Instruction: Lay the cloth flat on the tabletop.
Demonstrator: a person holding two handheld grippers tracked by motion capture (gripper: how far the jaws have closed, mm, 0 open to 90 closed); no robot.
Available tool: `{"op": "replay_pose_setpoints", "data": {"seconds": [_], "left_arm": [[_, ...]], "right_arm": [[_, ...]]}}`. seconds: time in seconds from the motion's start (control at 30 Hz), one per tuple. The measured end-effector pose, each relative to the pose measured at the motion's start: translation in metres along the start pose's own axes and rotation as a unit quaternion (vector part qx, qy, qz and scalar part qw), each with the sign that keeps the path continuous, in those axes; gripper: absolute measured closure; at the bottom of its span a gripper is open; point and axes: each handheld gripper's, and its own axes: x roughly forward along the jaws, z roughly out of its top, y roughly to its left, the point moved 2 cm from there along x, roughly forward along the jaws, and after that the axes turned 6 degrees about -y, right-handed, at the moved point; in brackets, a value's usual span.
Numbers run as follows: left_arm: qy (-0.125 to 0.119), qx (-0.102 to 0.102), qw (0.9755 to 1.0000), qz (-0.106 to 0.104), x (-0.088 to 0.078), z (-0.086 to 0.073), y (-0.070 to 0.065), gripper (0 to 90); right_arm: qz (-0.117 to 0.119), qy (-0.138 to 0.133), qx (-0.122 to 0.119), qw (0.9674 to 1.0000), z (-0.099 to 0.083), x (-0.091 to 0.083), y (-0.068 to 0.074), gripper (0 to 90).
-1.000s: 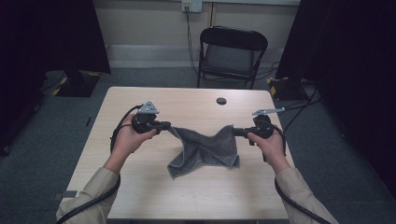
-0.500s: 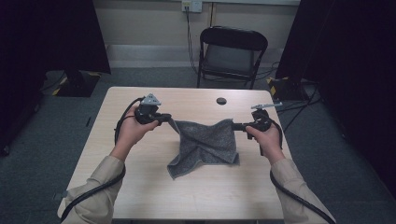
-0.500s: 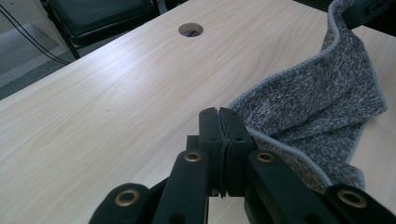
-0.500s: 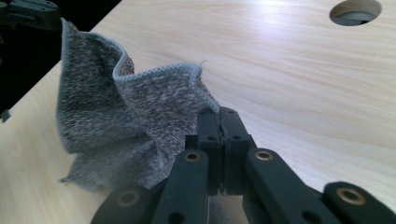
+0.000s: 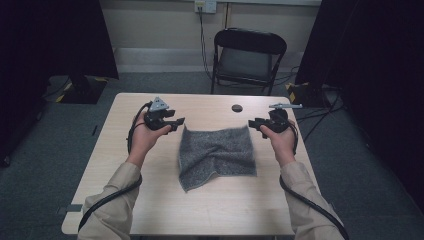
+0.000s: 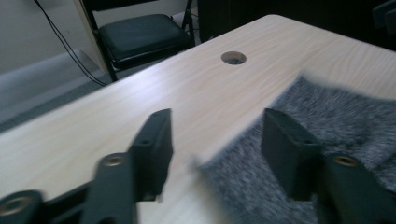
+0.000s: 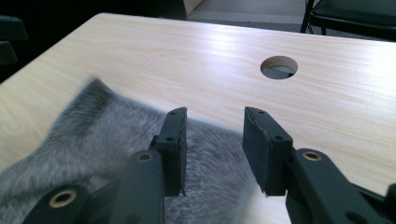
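A grey towel (image 5: 218,155) lies on the wooden table (image 5: 150,200), near the middle and a little toward the far edge. It is not flat: there are soft folds across its middle, and its near left corner makes a point toward the person's edge of the table. Its two far corners lie on the wood, one toward each gripper.

The left gripper (image 5: 175,123) is in the person's left hand (image 5: 145,136), just beside the far left corner of the towel. Its jaws have just been opening and now stand apart with nothing pressed between them. In the left gripper view (image 6: 212,140) the towel's corner (image 6: 299,135) lies on the table under and beyond the gap, free of the pads.

The right gripper (image 5: 253,122) is in the right hand (image 5: 278,140), just beside the far right corner of the towel. Its jaws have also just been opening. In the right gripper view (image 7: 214,140) they stand apart above the towel's edge (image 7: 93,140), which lies loose on the table and is not gripped.

A round hole (image 5: 237,108) is in the table near its far edge, between the two grippers. A black folding chair (image 5: 247,55) stands on the floor behind the table.
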Motion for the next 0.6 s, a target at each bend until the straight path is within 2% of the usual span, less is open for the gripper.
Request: {"op": "replay_pose_setpoints", "data": {"seconds": [0.07,0.1,0.13,0.27,0.33,0.5,0.6], "left_arm": [[0.010,0.010,0.9999,-0.010,-0.003,-0.009,-0.005,39.5],[0.016,0.008,0.9997,-0.018,-0.004,-0.015,-0.008,37.5],[0.020,-0.001,0.9994,-0.027,-0.005,-0.020,-0.013,34.0],[0.014,0.003,0.9986,-0.051,-0.013,-0.037,-0.028,30.3],[0.010,0.006,0.9982,-0.058,-0.018,-0.044,-0.036,29.8],[0.015,0.009,0.9967,-0.080,-0.026,-0.058,-0.055,29.7],[0.018,0.009,0.9960,-0.087,-0.027,-0.062,-0.062,29.7]], "right_arm": [[0.016,0.002,-0.007,0.9998,-0.006,-0.003,0.002,56.6],[0.021,0.008,-0.014,0.9997,-0.011,-0.004,0.004,54.9],[0.022,0.014,-0.024,0.9994,-0.016,-0.005,0.005,53.5],[0.041,0.025,-0.051,0.9976,-0.037,-0.013,0.012,52.4],[0.050,0.026,-0.055,0.9969,-0.047,-0.017,0.016,51.3],[0.056,0.033,-0.079,0.9948,-0.063,-0.030,0.025,50.3],[0.058,0.032,-0.081,0.9945,-0.066,-0.035,0.028,50.3]]}}
